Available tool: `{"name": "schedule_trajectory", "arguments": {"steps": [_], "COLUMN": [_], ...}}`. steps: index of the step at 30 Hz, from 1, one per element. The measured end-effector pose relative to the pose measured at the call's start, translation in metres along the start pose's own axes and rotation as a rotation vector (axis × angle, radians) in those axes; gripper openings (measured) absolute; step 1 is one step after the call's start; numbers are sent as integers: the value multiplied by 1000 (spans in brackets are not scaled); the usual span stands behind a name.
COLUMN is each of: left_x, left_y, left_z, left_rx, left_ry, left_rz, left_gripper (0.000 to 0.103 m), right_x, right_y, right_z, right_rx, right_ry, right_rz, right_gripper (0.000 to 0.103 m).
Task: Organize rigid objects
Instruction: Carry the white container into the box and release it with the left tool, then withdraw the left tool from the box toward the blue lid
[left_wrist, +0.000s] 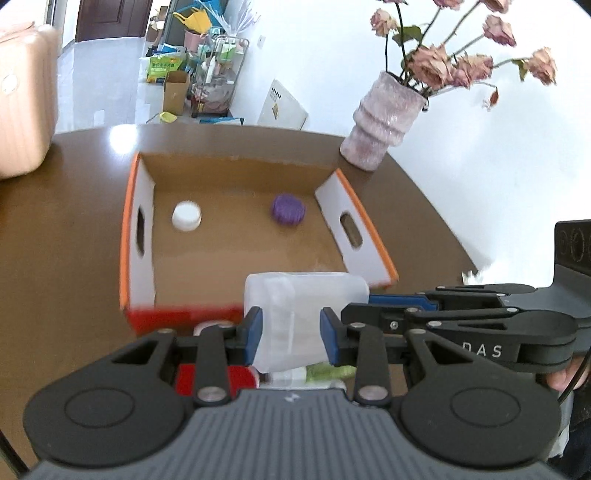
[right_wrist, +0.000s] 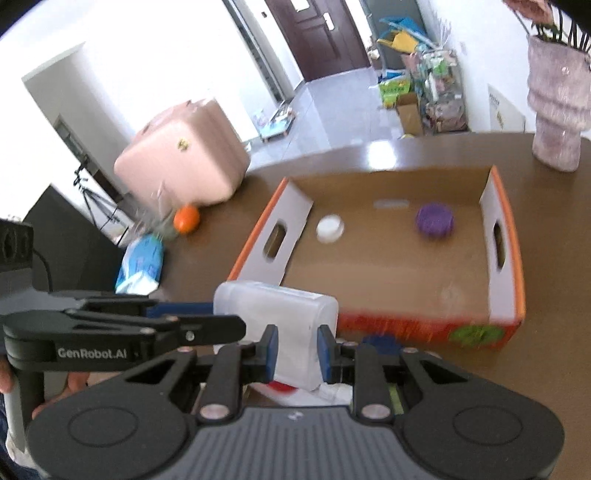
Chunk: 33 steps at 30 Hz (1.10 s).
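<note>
Straight ahead of both grippers sits the open cardboard box (left_wrist: 236, 236), and the translucent plastic container (left_wrist: 295, 314) hangs at its near wall. It looks light, stiff and a bit slick, probably empty, so pinching the flat sides makes sense. The left gripper (left_wrist: 291, 334) has its blue pads pressed on the container from its side, and the right gripper (right_wrist: 295, 350) is clamped on it too, both held level. Further inside the box: a purple lid (left_wrist: 288, 209) and a white cap (left_wrist: 186, 216).
</note>
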<state>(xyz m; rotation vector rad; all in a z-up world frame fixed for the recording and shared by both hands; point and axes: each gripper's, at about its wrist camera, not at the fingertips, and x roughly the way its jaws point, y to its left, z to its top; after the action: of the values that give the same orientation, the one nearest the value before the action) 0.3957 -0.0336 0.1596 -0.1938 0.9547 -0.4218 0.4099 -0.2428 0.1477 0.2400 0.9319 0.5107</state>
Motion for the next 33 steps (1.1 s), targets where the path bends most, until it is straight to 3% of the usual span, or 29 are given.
{"name": "schedule_trajectory", "arguments": {"steps": [8, 17, 26, 29, 33], "left_x": [83, 192, 220, 218, 199], "left_y": [25, 67, 88, 88, 83], "left_z": [63, 105, 140, 140, 129], "left_rx": [-40, -97, -127, -121, -76], "left_ry": [26, 112, 130, 140, 147], "left_rz": [19, 45, 62, 66, 133], "left_gripper": [34, 35, 35, 38, 41], "right_x": [64, 154, 187, 186, 173], "right_y": [-50, -101, -120, -115, -112], "right_z": [63, 105, 129, 129, 120], "right_rx": [31, 56, 89, 72, 82], "right_ry": [15, 72, 107, 106, 108], "right_rz": [-34, -101, -107, -119, -138], "right_gripper": [22, 22, 22, 23, 28]}}
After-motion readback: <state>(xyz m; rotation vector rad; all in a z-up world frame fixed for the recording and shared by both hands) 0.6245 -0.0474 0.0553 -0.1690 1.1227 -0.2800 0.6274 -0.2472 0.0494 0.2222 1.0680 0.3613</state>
